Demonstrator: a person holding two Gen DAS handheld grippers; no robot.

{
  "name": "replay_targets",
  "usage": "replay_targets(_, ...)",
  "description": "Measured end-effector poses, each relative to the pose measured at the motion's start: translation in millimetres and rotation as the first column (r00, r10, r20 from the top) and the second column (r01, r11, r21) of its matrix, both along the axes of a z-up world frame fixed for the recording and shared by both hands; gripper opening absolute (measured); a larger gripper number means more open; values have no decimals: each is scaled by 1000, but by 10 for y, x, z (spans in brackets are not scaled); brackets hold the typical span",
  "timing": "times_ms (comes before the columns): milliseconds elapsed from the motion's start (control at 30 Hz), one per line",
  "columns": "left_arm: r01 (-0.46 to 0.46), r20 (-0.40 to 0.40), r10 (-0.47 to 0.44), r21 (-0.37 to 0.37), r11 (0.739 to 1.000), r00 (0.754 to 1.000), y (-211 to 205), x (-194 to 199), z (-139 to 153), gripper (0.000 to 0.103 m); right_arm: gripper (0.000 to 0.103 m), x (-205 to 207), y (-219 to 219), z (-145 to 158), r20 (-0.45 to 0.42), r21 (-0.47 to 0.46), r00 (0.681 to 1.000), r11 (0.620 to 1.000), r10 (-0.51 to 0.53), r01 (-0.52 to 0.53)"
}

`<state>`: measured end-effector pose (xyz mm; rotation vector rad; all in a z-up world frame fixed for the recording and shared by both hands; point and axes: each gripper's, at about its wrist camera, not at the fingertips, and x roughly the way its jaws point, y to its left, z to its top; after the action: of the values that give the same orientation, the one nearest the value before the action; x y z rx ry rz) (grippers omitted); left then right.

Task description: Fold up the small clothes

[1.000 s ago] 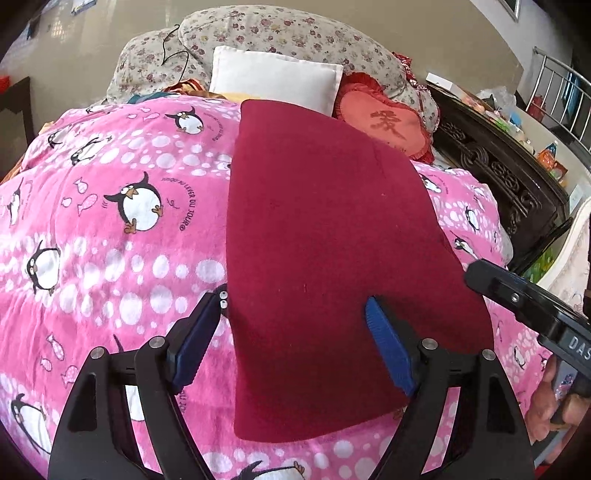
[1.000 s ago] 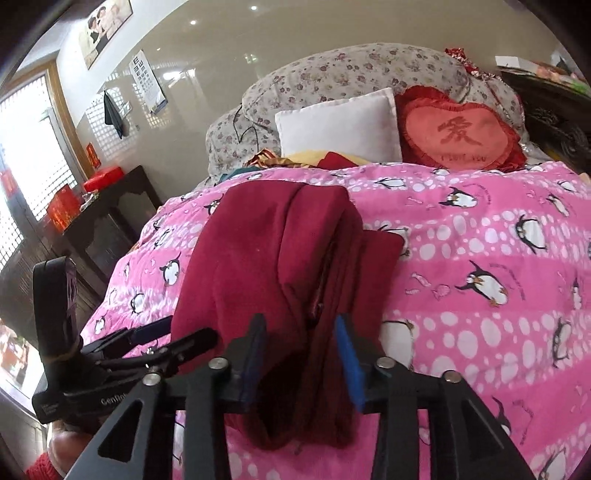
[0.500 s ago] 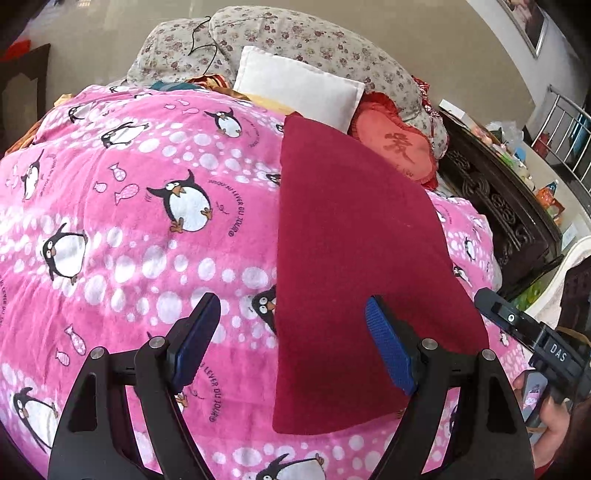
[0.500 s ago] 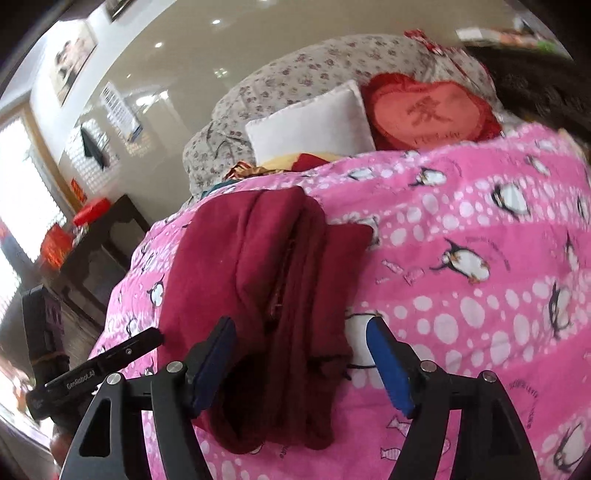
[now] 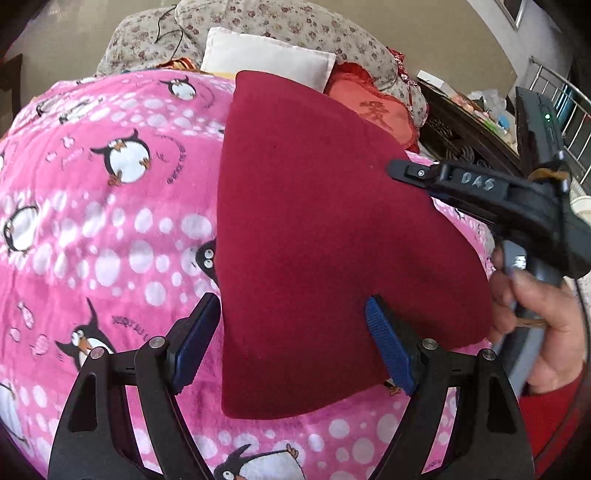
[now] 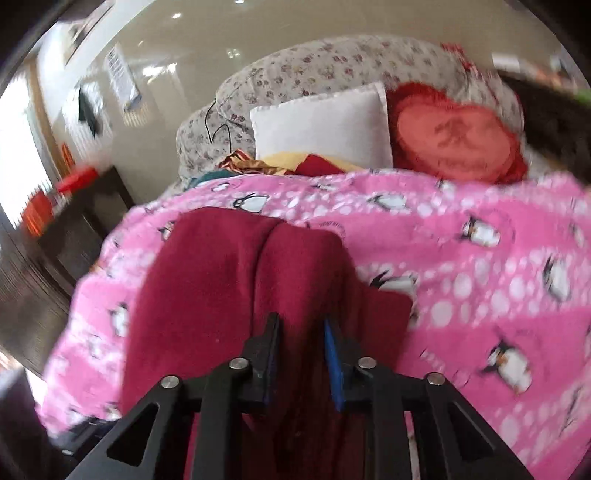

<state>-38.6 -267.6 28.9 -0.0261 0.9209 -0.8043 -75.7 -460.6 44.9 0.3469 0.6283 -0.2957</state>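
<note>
A dark red garment [image 5: 314, 236] lies folded lengthwise on the pink penguin blanket [image 5: 103, 221]. My left gripper [image 5: 291, 339] is open and empty, its jaws spread over the garment's near left edge. In the right wrist view the garment [image 6: 236, 280] bunches up in front of the camera. My right gripper [image 6: 301, 350] is nearly closed on a thick fold of this garment and lifts it. The right gripper also shows from the side in the left wrist view [image 5: 406, 171], over the garment's right edge.
A white pillow [image 5: 266, 55], a red heart cushion [image 5: 376, 107] and a floral bolster [image 5: 295, 22] lie at the head of the bed. A dark carved cabinet [image 5: 469, 147] stands to the right. A dark side table [image 6: 85, 221] stands to the left.
My right gripper opened, then closed on the garment's fold and raised it. My left gripper swung left, then back over the garment's near left edge, staying open.
</note>
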Motion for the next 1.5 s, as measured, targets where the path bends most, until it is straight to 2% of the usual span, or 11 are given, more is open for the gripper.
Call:
replay_targets(167,-11,-49,5,-119,993,999,199,96,118,81,26,-143,-73,10,30,53,1000,999,-4,3)
replay_targets(267,-37,-54,28,-191,981,998,333,215,245,87,80,-457,-177,92,111,112,993,993,-38,25)
replay_targets(300,-39,-71,25,-204,978,997,343,273,252,92,85,-553,-235,89,132,135,990,990,-53,35)
replay_targets(467,-44,-305,-56,-313,949,951,267,682,14,93,85,-652,-469,-167,127,311,991,951,-40,-1)
replay_targets(567,-41,-366,-93,-343,938,926,193,778,-137,93,85,-553,-458,-330,124,372,992,927,5,-51)
replay_targets(633,-15,-333,-111,-354,935,937,164,751,-110,100,85,-480,-429,-363,149,378,989,923,16,-72)
replay_targets(833,58,-264,-142,-302,952,954,-56,653,-14,101,87,-309,-325,-381,179,388,983,915,42,-110)
replay_targets(900,66,-241,-138,-286,956,961,-71,614,8,98,67,-312,-284,-370,184,375,982,921,40,-108)
replay_targets(1000,53,-213,-115,-276,960,970,-20,581,11,79,43,-418,-251,-296,195,350,980,932,22,-90)
replay_targets(1133,63,-200,-128,-303,951,971,150,494,102,61,39,-573,-190,-186,236,368,971,921,40,-127)
replay_targets(1500,77,-24,-86,-255,964,996,1200,-538,640,60,36,-1192,847,50,313,322,925,893,215,-316)
